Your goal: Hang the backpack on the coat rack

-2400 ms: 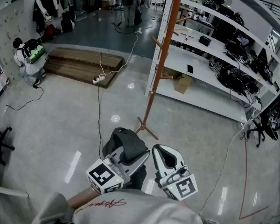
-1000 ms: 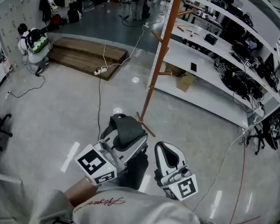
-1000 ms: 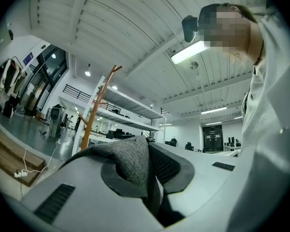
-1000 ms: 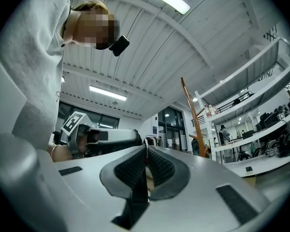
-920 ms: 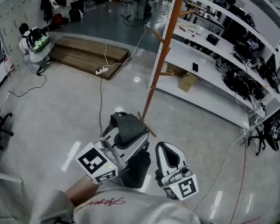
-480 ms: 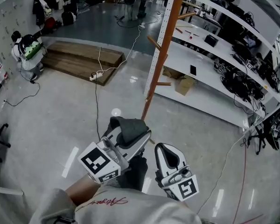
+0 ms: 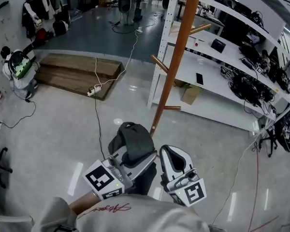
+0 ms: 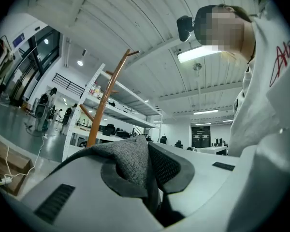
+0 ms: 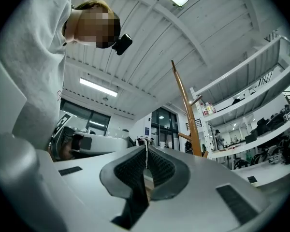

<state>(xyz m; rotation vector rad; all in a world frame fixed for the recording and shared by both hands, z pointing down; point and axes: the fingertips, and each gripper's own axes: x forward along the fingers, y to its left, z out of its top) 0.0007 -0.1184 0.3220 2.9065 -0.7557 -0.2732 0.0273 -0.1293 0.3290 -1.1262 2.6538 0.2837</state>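
Your left gripper (image 7: 141, 154) is clamped on a fold of the backpack's (image 7: 133, 140) grey fabric: its own view shows the cloth pinched between the two pads, bulging up over the left one. The backpack hangs from that grip in front of you, above the shiny floor (image 7: 58, 124), its dark body dropping under the gripper. Your right gripper (image 7: 170, 153) sits just right of it, jaws drawn narrow with nothing between them. The orange coat rack (image 7: 177, 66) stands just beyond the backpack, slightly right, its pegs bare, with the white shelving (image 7: 217, 81) behind it
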